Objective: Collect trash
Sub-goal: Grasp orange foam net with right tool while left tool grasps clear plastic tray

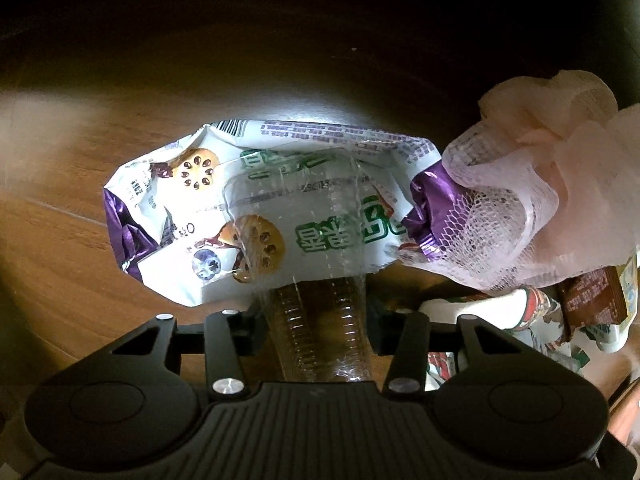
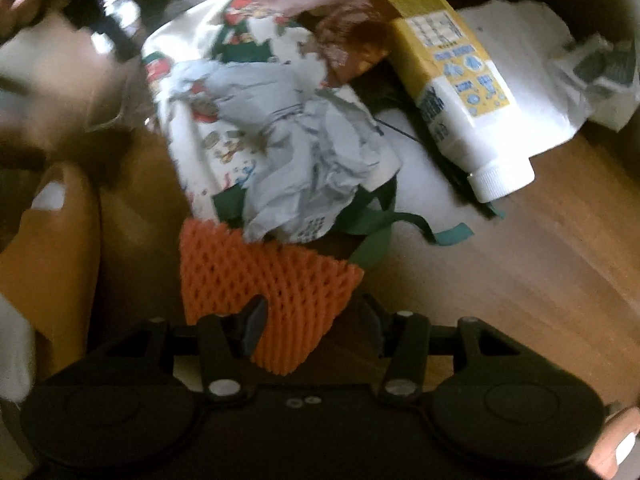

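Note:
In the left wrist view my left gripper [image 1: 316, 320] points down at the wooden floor and is shut on a clear plastic cup [image 1: 316, 332], which reaches forward over a white and purple snack wrapper [image 1: 188, 208]. A pink foam net [image 1: 516, 204] lies against the wrapper's right end. In the right wrist view my right gripper [image 2: 312, 328] is open just over an orange foam net [image 2: 256, 276]. The net lies between the fingers; the left finger overlaps it and the right one stands clear. This view is blurred.
Beyond the orange net are crumpled grey paper [image 2: 312, 152], a printed white bag [image 2: 188, 120] with green ribbon [image 2: 380, 236], a brown wrapper [image 2: 352, 48], a yellow and white bottle [image 2: 452, 92] and white paper [image 2: 532, 68]. A tan object [image 2: 52, 248] sits left. Bare floor [image 2: 520, 272] shows at right.

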A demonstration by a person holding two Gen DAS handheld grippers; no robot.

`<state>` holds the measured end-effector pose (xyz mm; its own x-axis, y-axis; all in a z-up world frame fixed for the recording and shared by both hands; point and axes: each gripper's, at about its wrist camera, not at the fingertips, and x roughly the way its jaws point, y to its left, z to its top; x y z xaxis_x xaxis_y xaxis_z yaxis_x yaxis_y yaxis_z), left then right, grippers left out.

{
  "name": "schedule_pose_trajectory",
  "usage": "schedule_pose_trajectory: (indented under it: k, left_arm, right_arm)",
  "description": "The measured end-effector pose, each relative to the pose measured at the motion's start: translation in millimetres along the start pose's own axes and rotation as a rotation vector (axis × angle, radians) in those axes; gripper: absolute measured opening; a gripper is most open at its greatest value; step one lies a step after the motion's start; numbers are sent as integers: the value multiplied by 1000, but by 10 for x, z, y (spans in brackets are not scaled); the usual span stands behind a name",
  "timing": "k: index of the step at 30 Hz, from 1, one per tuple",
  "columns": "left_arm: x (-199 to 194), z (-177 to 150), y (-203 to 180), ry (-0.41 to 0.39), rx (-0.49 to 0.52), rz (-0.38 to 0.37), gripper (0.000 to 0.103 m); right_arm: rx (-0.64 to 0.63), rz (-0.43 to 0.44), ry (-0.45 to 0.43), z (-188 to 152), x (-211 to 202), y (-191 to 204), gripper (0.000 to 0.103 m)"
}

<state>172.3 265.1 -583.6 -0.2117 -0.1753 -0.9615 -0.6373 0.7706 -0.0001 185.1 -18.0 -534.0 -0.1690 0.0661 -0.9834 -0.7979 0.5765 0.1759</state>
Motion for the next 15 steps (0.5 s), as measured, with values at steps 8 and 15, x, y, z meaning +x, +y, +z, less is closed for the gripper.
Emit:
schedule_pose_trajectory:
  k: [8, 15]
  left_arm:
    - [-19, 21, 51, -6, 21, 0, 43]
    - [-175, -30, 47, -5, 52, 0, 42]
  right_arm:
    - [-10, 41, -13, -17, -41, -33, 10]
    - [26, 29, -60, -69, -272, -33, 9]
